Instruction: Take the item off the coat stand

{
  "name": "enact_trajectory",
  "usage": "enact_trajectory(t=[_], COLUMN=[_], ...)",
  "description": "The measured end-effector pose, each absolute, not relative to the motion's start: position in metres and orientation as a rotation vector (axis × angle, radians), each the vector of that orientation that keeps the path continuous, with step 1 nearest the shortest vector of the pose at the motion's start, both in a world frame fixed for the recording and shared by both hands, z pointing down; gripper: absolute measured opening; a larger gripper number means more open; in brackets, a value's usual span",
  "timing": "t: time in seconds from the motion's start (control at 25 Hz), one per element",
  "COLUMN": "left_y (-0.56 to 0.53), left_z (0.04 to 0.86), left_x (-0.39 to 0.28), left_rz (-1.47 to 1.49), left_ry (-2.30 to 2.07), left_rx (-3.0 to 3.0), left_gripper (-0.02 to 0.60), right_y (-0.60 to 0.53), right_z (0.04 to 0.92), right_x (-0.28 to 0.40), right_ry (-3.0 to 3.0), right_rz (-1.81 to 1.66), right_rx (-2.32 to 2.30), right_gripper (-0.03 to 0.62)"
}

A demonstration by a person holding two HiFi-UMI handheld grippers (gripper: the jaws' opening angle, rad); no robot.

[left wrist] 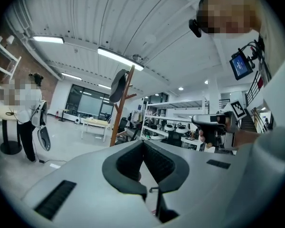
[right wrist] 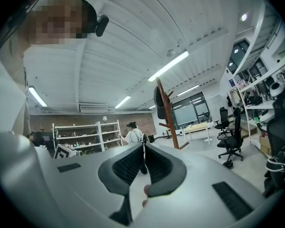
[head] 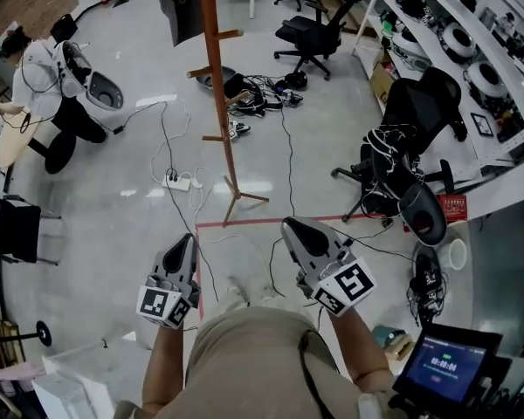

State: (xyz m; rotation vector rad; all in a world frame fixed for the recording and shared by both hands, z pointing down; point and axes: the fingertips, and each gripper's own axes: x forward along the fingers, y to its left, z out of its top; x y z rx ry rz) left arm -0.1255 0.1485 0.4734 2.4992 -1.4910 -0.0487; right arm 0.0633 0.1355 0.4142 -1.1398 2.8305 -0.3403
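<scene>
Left gripper (head: 189, 239): jaws together, nothing between them; held level in front of the person.
Right gripper (head: 291, 227): jaw tips meet, empty; beside the left gripper, apart from it.
Item (head: 180, 5): dark, exact kind unclear; hangs near the top of the coat stand (head: 220, 103), on the pole's left in the head view. Well apart from both grippers.
Coat stand: wooden, upright on the grey floor, just past the red tape line (head: 244, 223).
Floor: white power strip (head: 176, 182) left of the stand's foot; a tangle of cables (head: 260, 94) behind it.
Surroundings: black office chair (head: 402, 160) at right; person in white (head: 44, 81) at far left.
</scene>
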Motion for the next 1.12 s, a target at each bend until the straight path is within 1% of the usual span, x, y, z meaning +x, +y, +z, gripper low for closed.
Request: enact_trajectory(t=[0.44, 0.8, 0.92, 1.12], left_y=[0.121, 0.096, 0.092, 0.095], left_z=[0.48, 0.495, 0.496, 0.498], left_x=[-0.15, -0.191, -0.193, -0.192], left_rz=[-0.071, -0.119, -0.111, -0.146], left_ry=[-1.375, -1.35, -1.34, -1.331], left_rx=[2.566, 2.499, 2.511, 2.508], left_gripper=[0.018, 0.028, 0.046, 0.046], right_y=[0.11, 0.097, 0.096, 0.092], right_z=[0.415, 0.421, 0.422, 0.424], right_x=[0.023, -0.006, -0.012, -0.014], right_ry=[2.799, 2.796, 2.798, 2.794], right_rz=[-0.318, -0.284, -0.272, -0.27], right_rx=[-1.236, -1.284, -1.294, -1.298], right_gripper=[0.025, 0.025, 0.025, 0.025])
